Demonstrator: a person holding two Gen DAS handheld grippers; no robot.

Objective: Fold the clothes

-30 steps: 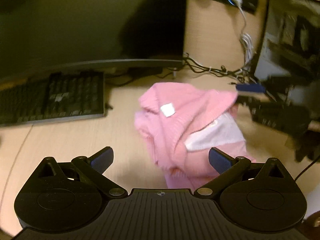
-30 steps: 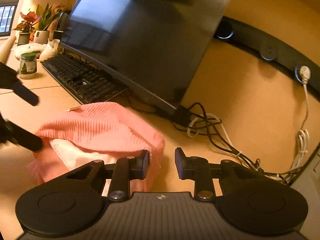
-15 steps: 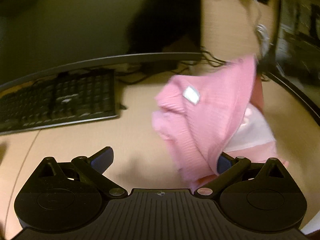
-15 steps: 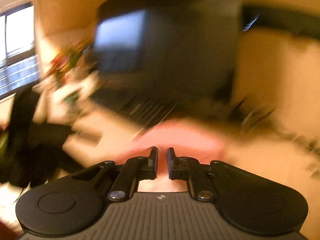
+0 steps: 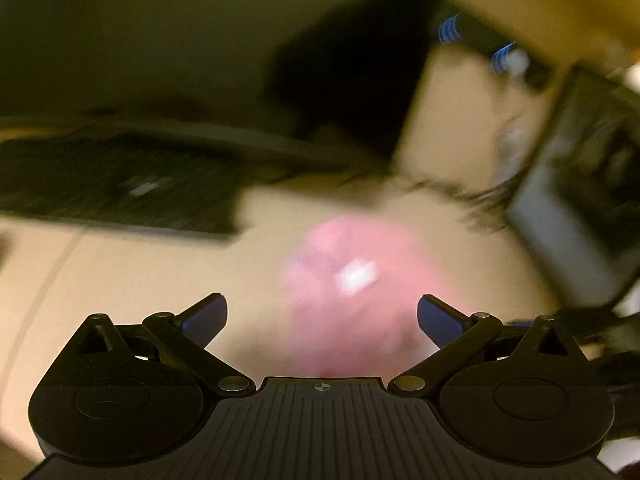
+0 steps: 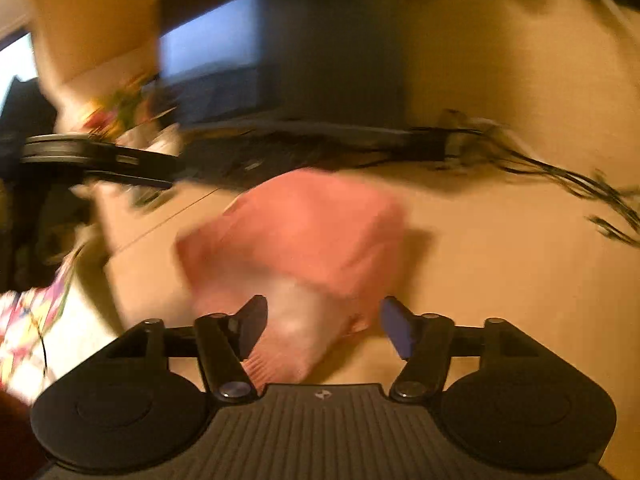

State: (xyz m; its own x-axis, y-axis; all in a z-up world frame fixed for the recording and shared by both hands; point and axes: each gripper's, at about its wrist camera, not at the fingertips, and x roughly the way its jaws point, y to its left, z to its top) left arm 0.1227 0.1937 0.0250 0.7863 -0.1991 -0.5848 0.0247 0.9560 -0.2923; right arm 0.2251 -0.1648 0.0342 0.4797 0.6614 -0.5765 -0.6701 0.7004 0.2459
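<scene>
A tan desk (image 5: 120,272) under warm light carries a dark monitor (image 6: 280,60), a keyboard (image 5: 112,184) and cables (image 6: 560,176) at right.

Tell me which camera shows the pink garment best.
The right wrist view: the pink garment fills the middle, its folded outline and pale lower part readable despite blur. The left wrist view shows only a smeared pink blob.

The pink garment (image 6: 296,224) is soft cloth with a faint ribbed knit. The tabletop (image 6: 500,280) looks like pale, smooth, matt wood. Each tool, left (image 5: 322,316) and right (image 6: 322,326), is matt black plastic with a ridged body and shiny metal pivot pins.
</scene>
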